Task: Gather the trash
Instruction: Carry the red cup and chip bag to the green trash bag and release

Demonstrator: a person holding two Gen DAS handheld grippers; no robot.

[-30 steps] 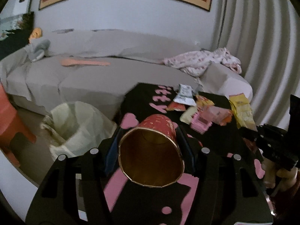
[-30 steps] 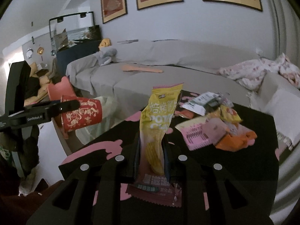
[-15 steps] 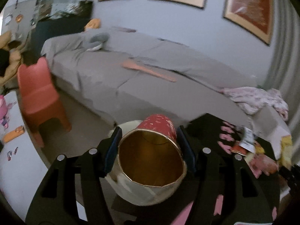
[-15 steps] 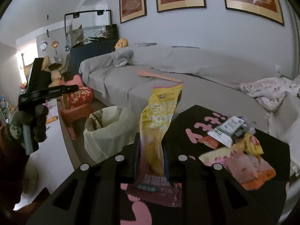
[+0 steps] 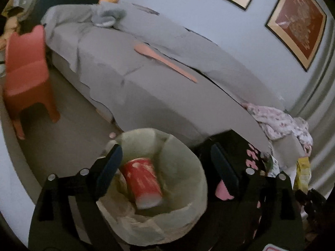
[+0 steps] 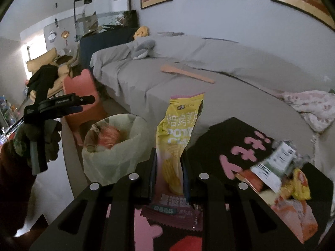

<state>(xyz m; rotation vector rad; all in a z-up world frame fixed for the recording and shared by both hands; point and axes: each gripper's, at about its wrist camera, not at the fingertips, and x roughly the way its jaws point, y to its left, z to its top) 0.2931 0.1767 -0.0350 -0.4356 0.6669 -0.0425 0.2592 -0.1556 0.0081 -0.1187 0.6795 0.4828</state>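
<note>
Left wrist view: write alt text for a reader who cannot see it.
The left gripper, jaws just opened wide, hovers over a lined trash bin with a red paper cup lying inside. Behind are a grey covered sofa and an orange child's chair.

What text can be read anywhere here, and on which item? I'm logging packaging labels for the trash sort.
"POT" over "C": large white letters, partly creased away, on the yellow snack packet pinched in the right gripper.
Chinese characters above those letters and on the packet's dark red bottom band: too uncertain to quote.
Small white print on the left gripper: too small.
White label on the black table: blurred.
Red cup in the lined bin: nothing readable.
</note>
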